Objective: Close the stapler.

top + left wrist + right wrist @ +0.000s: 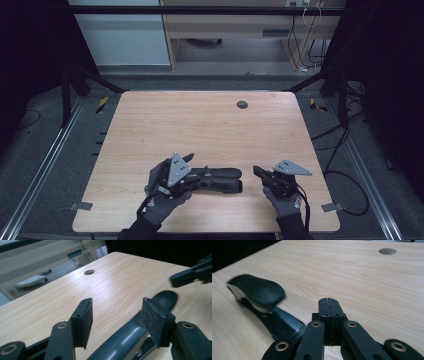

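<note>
We are seeing a dark stapler (220, 179) lying between our grippers, just beside the left gripper (189, 159); the right gripper (256, 171) is pointing at it.

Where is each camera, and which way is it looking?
High view: above the person's side, looking down on the table; both gloved hands show.
Left gripper view: on the left gripper, over the dark stapler; fingers apart.
Right gripper view: on the right gripper, fingers shut, empty.
Shared: stapler, table hole.
</note>
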Available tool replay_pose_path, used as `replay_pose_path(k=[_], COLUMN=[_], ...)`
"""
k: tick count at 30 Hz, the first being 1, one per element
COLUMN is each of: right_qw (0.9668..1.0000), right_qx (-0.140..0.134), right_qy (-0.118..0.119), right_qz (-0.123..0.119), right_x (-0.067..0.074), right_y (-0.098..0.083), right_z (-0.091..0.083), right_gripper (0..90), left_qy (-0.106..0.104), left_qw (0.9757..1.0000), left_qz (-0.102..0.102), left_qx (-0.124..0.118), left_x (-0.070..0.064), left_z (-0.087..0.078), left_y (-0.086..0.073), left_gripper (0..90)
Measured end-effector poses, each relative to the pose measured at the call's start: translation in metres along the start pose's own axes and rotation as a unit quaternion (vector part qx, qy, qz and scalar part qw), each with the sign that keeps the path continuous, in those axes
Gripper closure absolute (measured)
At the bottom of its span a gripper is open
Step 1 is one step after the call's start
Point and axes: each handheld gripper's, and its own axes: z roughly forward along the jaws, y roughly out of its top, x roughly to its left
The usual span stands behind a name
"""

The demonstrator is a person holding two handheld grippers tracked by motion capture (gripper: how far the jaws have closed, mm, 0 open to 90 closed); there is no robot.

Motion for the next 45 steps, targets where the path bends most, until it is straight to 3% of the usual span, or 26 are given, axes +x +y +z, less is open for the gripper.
replay_pose_path(k=[4, 10, 17, 25, 29, 37, 42, 45], right_qw=[0.9997, 0.9987, 0.9977, 0.9975, 0.9976, 0.9982, 0.9983, 0.9987], right_qx=[-0.012, -0.023, -0.005, -0.003, 0.008, 0.019, -0.006, -0.008], right_qy=[0.02, 0.039, 0.06, 0.064, 0.057, 0.053, 0.058, 0.05], right_qz=[-0.008, -0.022, -0.031, -0.032, -0.039, -0.021, 0.0, -0.005], right_x=[0.012, 0.026, 0.039, 0.044, 0.048, 0.044, 0.042, 0.044], right_y=[0.011, 0.028, 0.029, 0.024, 0.022, 0.007, -0.003, -0.004], right_z=[0.0, 0.003, 0.01, 0.01, 0.011, 0.018, 0.018, 0.018], right_gripper=[90.0, 90.0, 90.0, 90.0, 90.0, 90.0, 90.0, 90.0], left_qy=[0.013, 0.053, 0.101, 0.138, 0.15, 0.163, 0.163, 0.163], left_qw=[0.9996, 0.9975, 0.9901, 0.9821, 0.9795, 0.9763, 0.9762, 0.9761], left_qz=[-0.025, -0.048, -0.096, -0.126, -0.132, -0.136, -0.136, -0.138], left_qx=[0.005, 0.006, 0.01, 0.023, 0.027, 0.043, 0.042, 0.044], left_x=[0.016, 0.039, 0.067, 0.09, 0.095, 0.1, 0.1, 0.1], left_z=[-0.008, -0.021, -0.036, -0.047, -0.049, -0.046, -0.048, -0.048], left_y=[-0.011, -0.034, -0.058, -0.083, -0.091, -0.102, -0.102, -0.103], left_gripper=[44.0, 46.4, 47.0, 47.0, 46.9, 46.8, 46.6, 46.6])
